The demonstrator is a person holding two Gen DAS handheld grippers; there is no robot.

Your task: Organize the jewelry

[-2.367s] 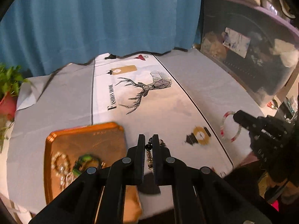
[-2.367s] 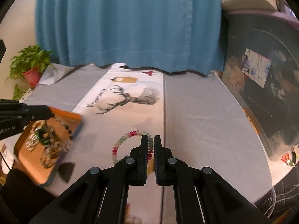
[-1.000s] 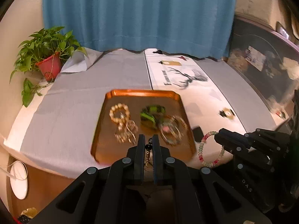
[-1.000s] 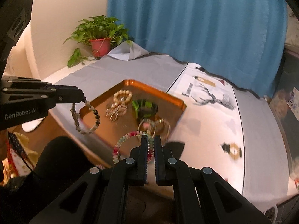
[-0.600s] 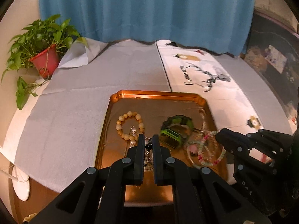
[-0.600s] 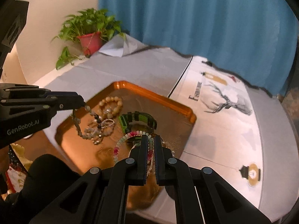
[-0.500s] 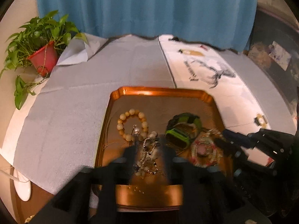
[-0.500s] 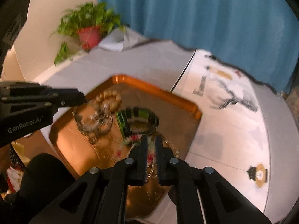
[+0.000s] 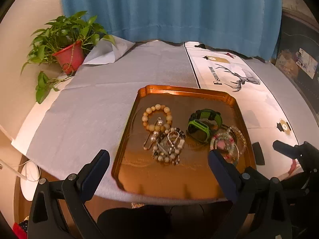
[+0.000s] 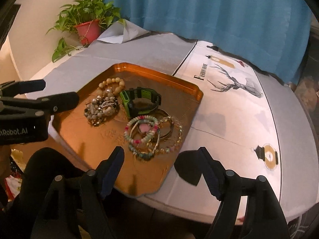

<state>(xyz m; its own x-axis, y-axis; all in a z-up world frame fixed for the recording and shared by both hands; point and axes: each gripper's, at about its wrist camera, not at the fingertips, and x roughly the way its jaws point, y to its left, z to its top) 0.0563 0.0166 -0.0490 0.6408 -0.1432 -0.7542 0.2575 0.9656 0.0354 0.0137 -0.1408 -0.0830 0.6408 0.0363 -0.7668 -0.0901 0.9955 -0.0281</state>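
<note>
A copper tray [image 9: 179, 88] lies on the grey cloth near the table's front edge. On it lie a cream bead bracelet [image 9: 156, 117], a green and black watch [image 9: 204, 123], a tangled dark bead chain [image 9: 167, 147] and a pastel bead bracelet [image 9: 225, 145] on thin bangles. My left gripper [image 9: 158, 155] hovers over the tray's near side, its jaws opening wide with nothing held. In the right wrist view the tray [image 10: 159, 73] holds the pastel bracelet [image 10: 139, 118] just ahead of my right gripper [image 10: 160, 151], whose jaws are opening and empty. The left gripper [image 10: 57, 92] shows at the left there.
A potted plant [image 9: 67, 55] stands at the far left corner. A white runner with a deer print [image 9: 239, 79] crosses the table right of the tray. A blue curtain [image 9: 169, 10] hangs behind. Dark shelving [image 9: 299, 69] is at the right. A person's dark clothing [image 10: 49, 165] is below.
Both grippers swung over the tray and sank. The left let go of the dark bead chain and the right of the pastel bracelet; both pieces now lie on the tray.
</note>
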